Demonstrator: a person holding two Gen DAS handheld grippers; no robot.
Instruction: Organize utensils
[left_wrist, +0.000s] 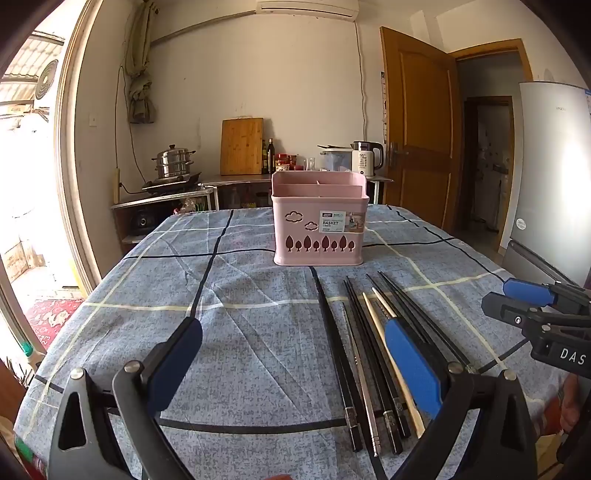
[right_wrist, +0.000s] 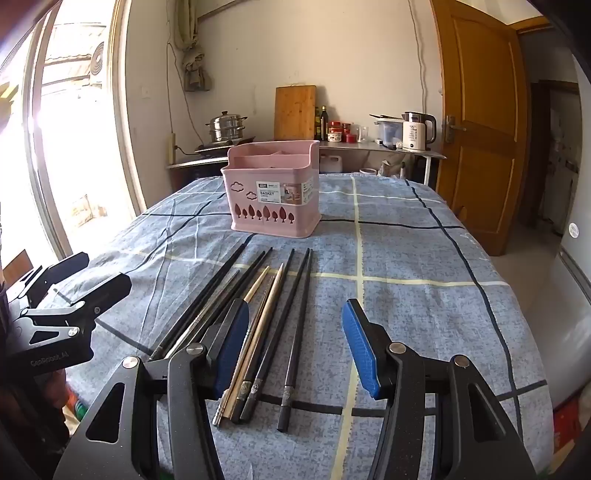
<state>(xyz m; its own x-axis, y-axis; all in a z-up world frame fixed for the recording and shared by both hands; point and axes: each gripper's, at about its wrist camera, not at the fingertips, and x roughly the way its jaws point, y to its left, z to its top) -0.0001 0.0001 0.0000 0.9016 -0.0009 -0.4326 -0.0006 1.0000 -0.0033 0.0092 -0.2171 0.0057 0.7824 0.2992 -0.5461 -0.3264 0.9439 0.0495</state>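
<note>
1. Left wrist view: the left tool (left_wrist: 291, 347) hangs released above the near part of the desk (left_wrist: 147, 266), its two blue-padded fingers (left_wrist: 413, 363) spread wide and holding nothing. The desk is covered in a blue-grey checked cloth.
2. Between those fingers, toward the right one, the chopsticks (left_wrist: 354, 354) lie loose on the cloth in a row running from the near edge toward the far edge. Most are black, one is metal, and a couple are pale wood. The right finger overlaps the pale ones in this view; whether it touches them cannot be told.
3. Beyond the chopstick tips, near the middle of the far edge, stands the pink basket (left_wrist: 318, 236), upright, with tree and cloud cut-outs and a label on its front. Its compartments are open at the top.
4. At the right edge of this view the right tool (left_wrist: 517, 299) shows from the side, over the desk's right part.
5. Right wrist view: the right tool (right_wrist: 295, 332) is also released, fingers wide apart and holding nothing, above the near edge. The butt ends of the chopsticks (right_wrist: 255, 332) lie between and just left of its fingers, and the pink basket (right_wrist: 273, 199) stands further back, well apart from them.
</note>
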